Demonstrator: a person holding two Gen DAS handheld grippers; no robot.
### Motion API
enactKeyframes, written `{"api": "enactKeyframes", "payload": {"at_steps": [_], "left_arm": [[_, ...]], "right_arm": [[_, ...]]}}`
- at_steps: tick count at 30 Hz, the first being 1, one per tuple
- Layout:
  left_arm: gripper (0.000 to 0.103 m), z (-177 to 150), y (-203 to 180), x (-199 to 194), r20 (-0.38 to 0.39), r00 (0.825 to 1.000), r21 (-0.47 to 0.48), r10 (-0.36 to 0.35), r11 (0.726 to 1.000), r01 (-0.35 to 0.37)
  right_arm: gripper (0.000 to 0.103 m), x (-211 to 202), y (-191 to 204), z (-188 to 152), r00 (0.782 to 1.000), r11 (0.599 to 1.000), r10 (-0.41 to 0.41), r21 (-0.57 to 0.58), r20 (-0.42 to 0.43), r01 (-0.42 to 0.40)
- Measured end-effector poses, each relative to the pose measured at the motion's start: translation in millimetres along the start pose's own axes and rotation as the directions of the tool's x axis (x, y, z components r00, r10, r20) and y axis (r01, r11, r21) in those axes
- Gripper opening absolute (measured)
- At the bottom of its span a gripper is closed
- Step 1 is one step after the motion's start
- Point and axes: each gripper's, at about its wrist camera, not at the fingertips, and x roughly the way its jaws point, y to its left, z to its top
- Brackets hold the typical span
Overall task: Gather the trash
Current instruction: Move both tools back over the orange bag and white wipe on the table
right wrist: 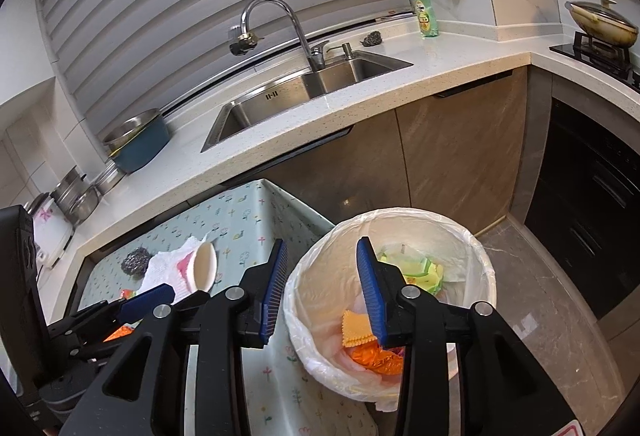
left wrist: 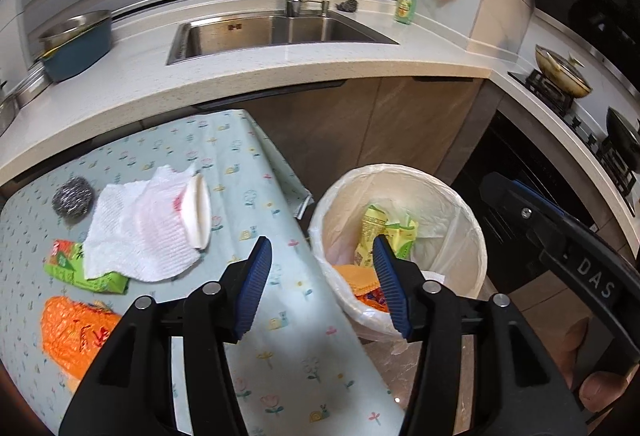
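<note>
On the patterned table (left wrist: 256, 172), an orange wrapper (left wrist: 76, 332) is partly hidden by the left gripper (left wrist: 320, 284), and a green packet (left wrist: 80, 268) sits half under a white paper towel (left wrist: 136, 236). Both grippers are spread and empty. The lined bin (right wrist: 400, 220) holds what look like wrappers, partly behind the right gripper (right wrist: 324, 288).

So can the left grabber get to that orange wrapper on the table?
Probably yes. The left gripper is open and empty, the orange wrapper lies uncovered at the near left of the table, and nothing sits on it. The gripper would need to swing left first.
</note>
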Motion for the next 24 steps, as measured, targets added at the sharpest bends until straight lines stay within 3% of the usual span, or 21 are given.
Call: {"api": "enactKeyframes", "payload": {"at_steps": [6, 17, 24], "left_arm": [[0.056, -13.2, 31.9, -19.9, 0.016, 0.998, -0.064, 0.063, 0.996, -0.061], [0.063, -45.1, 105.3, -47.5, -0.024, 0.988, -0.188, 0.151, 0.970, -0.153], [0.076, -70.8, 152.1, -60.0, -0.047, 0.970, -0.230, 0.240, 0.942, -0.244]], "right_arm": [[0.036, -4.1, 27.7, -12.4, 0.999, 0.999, 0.037, -0.036, -0.018, -0.037], [0.037, -4.5, 86.4, -41.3, 0.992, 0.989, 0.106, -0.096, -0.069, -0.112], [0.039, 4.4, 119.3, -57.9, 0.985, 0.982, 0.138, -0.115, -0.106, -0.150]]}}
